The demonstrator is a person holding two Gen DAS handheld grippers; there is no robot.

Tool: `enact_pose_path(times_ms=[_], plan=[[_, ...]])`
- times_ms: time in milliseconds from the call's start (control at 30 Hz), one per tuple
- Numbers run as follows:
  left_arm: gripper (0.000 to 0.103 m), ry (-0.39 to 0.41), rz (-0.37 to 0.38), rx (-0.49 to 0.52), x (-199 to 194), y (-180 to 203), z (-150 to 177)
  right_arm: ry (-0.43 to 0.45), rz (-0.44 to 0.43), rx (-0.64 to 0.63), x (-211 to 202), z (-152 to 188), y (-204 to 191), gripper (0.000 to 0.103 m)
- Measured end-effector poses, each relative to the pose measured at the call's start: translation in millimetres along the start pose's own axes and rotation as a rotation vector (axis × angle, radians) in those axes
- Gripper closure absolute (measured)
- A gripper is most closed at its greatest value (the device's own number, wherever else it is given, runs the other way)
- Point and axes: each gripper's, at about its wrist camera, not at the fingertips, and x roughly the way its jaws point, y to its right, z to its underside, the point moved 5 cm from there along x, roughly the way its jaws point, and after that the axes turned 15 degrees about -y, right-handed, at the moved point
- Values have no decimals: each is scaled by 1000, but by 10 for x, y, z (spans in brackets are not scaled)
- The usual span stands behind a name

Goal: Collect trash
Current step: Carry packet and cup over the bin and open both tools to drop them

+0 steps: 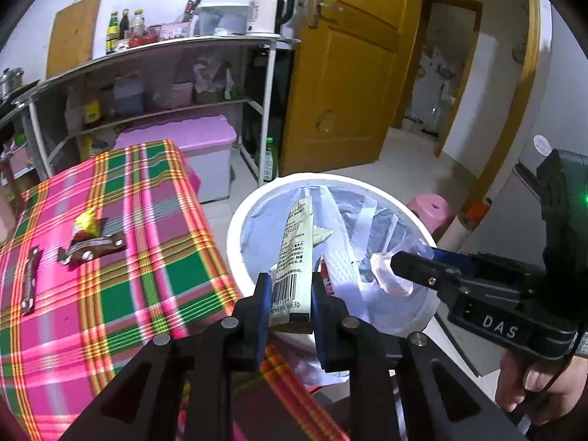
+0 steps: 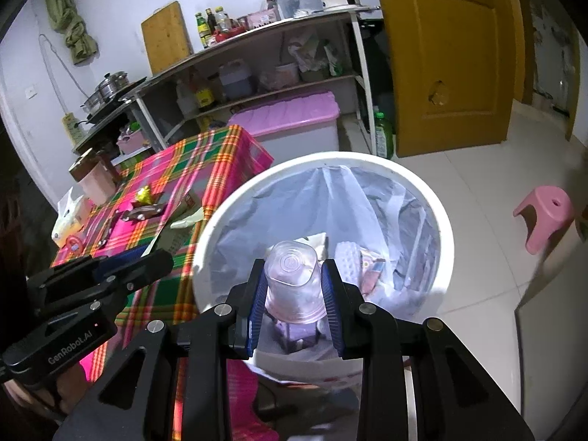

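My left gripper [image 1: 288, 286] is shut on a beige printed wrapper [image 1: 294, 246] with a barcode, held over the near rim of the white trash bin [image 1: 235, 228]. The bin has a clear bag liner [image 1: 367, 220] and holds some trash. My right gripper [image 2: 294, 279] is shut on a clear plastic cup [image 2: 294, 279], held upside down over the same bin [image 2: 209, 235]. The right gripper also shows in the left wrist view [image 1: 411, 270], with the cup [image 1: 389, 272] at its tip. More wrappers [image 1: 88, 235] lie on the plaid tablecloth [image 1: 110, 294].
The plaid-covered table [image 2: 205, 169] stands left of the bin, with a tissue pack [image 2: 68, 222] and a jar [image 2: 92, 176] on it. A metal shelf rack [image 1: 165, 73], a pink-lidded box [image 2: 294, 121], a yellow door [image 2: 448, 55] and a pink stool [image 2: 544, 213] stand around.
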Motion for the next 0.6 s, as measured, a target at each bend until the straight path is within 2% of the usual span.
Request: enact_pose_path(times_ms=[600], plan=[[81,-60,45,16,404,116,-238,-60,41,16,238,-62,217,71]])
